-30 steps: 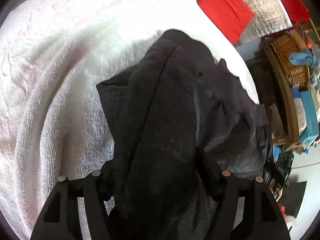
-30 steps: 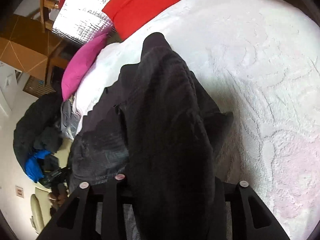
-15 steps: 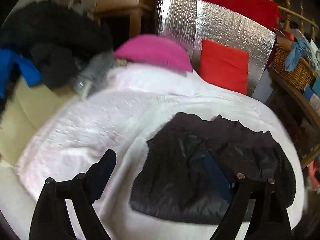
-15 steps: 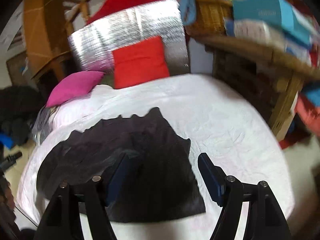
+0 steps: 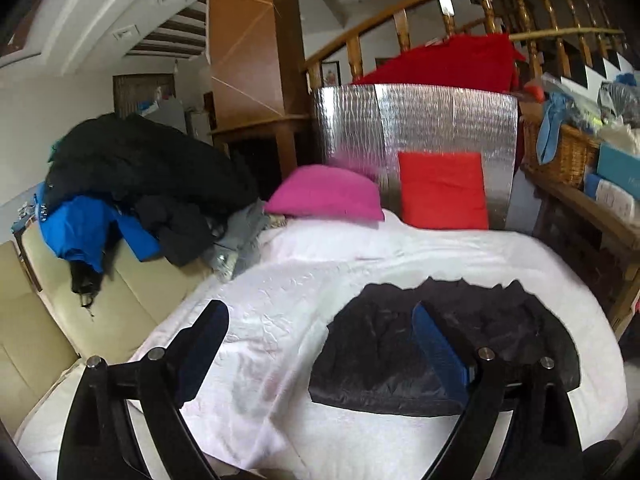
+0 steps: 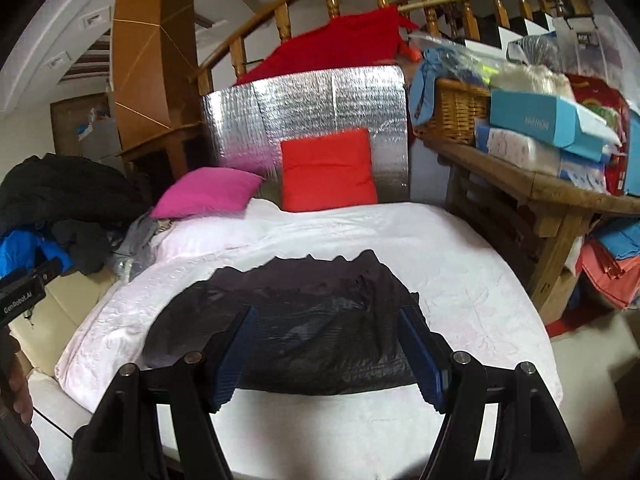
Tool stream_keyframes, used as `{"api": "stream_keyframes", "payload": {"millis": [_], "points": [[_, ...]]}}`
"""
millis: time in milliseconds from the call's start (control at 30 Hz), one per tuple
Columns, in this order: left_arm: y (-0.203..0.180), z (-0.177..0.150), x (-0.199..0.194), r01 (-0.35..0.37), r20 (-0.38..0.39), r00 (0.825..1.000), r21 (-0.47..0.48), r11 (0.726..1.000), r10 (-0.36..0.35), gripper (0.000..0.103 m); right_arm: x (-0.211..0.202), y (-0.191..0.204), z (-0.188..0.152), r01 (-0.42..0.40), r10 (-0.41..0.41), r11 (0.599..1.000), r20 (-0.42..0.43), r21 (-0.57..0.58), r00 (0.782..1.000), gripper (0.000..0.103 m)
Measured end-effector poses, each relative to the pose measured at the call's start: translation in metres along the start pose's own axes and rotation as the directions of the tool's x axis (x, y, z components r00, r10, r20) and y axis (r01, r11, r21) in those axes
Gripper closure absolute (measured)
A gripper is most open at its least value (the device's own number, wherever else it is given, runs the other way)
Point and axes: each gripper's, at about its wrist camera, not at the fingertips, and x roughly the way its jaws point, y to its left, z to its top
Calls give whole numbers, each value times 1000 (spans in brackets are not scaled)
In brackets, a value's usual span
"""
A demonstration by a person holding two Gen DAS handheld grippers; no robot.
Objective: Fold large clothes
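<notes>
Dark garment (image 6: 308,324) folded into a rough rectangle, flat on white bedspread (image 6: 460,264), toward near edge of bed; scalloped hem edge along far side at 12 o'clock. In left wrist view, lying at 3 o'clock of centre (image 5: 440,344), partly behind right-side finger.

Left gripper (image 5: 320,316) raised clear of cloth, jaws spread wide and opening further, nothing between blue pads, nothing held. Right gripper (image 6: 330,320) likewise clear of cloth, jaws apart, empty; garment seen beyond the gap, untouched.

Pink pillow (image 6: 208,192) at 10 o'clock of garment, red pillow (image 6: 328,168) at 12 o'clock, both against silver foil panel (image 6: 304,108). Heap of dark and blue clothes (image 5: 132,196) on cream sofa (image 5: 120,300) at 9 o'clock. Wicker basket (image 6: 452,108) and boxes on wooden table (image 6: 540,188) at 2 o'clock.
</notes>
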Motion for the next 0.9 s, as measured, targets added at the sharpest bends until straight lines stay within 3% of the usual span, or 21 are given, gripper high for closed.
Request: {"api": "stream_keyframes", "payload": {"millis": [333,567,900], "points": [[19,5,-79,-43,119,992,-8,999,43,2,-64,19,3,-4,3,1000,58,7,998,28],[18,1,-112,-65,165,984,10,998,63,0,-89,34,1,-1,1,1000,73,1,997,28],[23,-1,-147,-43,205,978,5,999,41,0,-127,49,-8,48,-46,999,145,-8,988,28]]}}
